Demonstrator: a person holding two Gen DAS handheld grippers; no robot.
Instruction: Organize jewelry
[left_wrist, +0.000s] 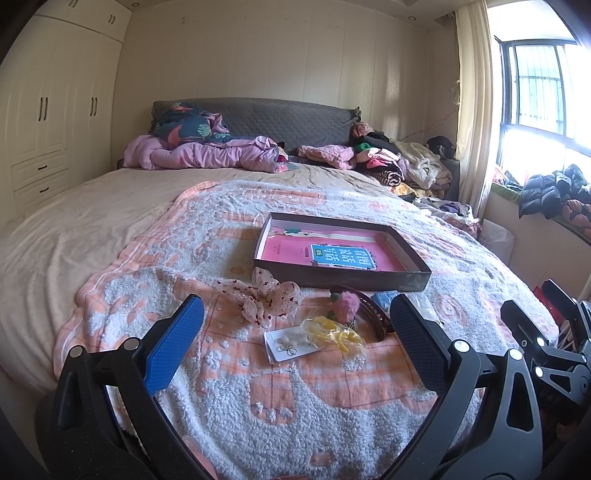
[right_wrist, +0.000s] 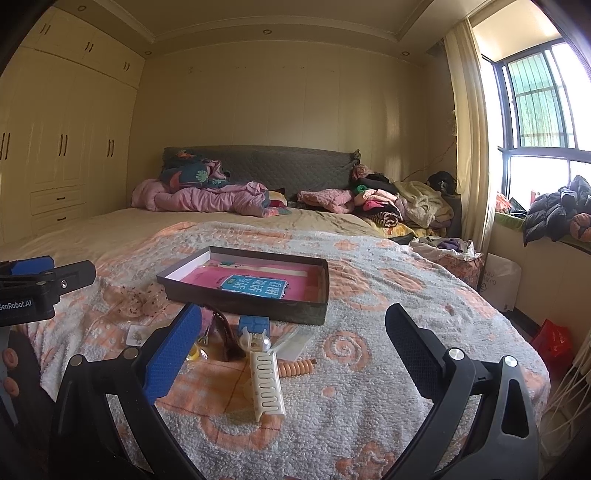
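Note:
A shallow dark box (left_wrist: 343, 278) (right_wrist: 243, 301) with a pink book inside lies on the bed blanket. In front of it lie hair accessories: a spotted fabric bow (left_wrist: 264, 299), a pink fluffy clip (left_wrist: 346, 306), a dark headband (left_wrist: 373, 314) (right_wrist: 225, 336), an earring card (left_wrist: 293, 345) and yellow wrap (left_wrist: 338, 334). The right wrist view shows a white comb clip (right_wrist: 264, 384), a beaded orange piece (right_wrist: 295, 367) and a blue box (right_wrist: 253, 325). My left gripper (left_wrist: 295, 332) is open above the earring card. My right gripper (right_wrist: 293, 332) is open above the white clip.
The orange-and-white blanket (left_wrist: 295, 406) covers the bed's near end. Pink quilts (left_wrist: 207, 155) and piled clothes (left_wrist: 391, 162) lie at the headboard. Wardrobes (left_wrist: 48, 122) stand left, a window (left_wrist: 543, 92) right. A red bag (right_wrist: 554, 339) sits on the floor beside the bed.

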